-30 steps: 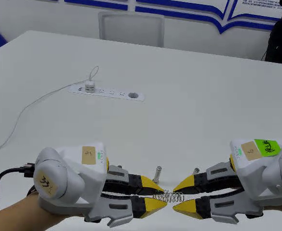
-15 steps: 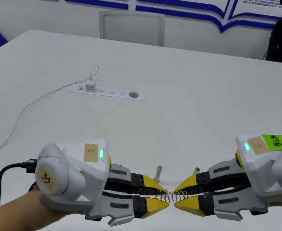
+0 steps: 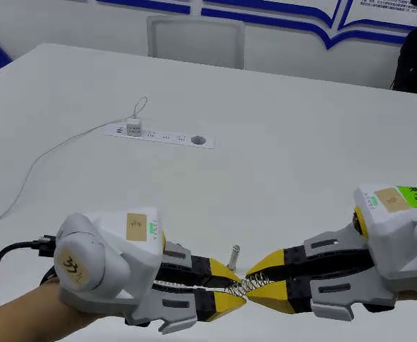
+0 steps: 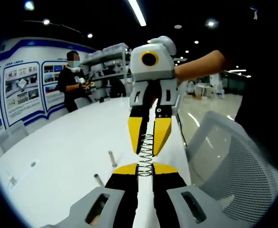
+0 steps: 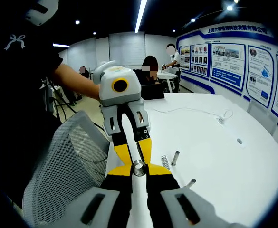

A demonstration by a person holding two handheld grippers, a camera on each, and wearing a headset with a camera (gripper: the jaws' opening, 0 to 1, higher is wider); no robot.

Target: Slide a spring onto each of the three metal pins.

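A short metal spring (image 3: 242,285) is stretched level between my two grippers, just above the white table (image 3: 301,157). The left gripper (image 3: 235,288) is shut on its left end and the right gripper (image 3: 254,286) is shut on its right end, tips nearly touching. In the left gripper view the spring (image 4: 146,151) runs from my own jaws up into the right gripper's yellow fingers (image 4: 160,134). One upright metal pin (image 3: 233,256) stands just behind the tips. Two pins (image 5: 175,157) (image 5: 190,183) and a second spring (image 5: 165,162) are on the table in the right gripper view.
A white power strip (image 3: 158,135) with a plugged cube and a thin cable (image 3: 44,158) lies mid-table. A grey chair (image 3: 194,39) stands at the far edge. A mesh chair (image 4: 234,166) is beside the near edge. People stand in the background.
My right gripper has moved left toward the left one and shut on the spring's free end. The pin on the right has gone behind the right gripper.
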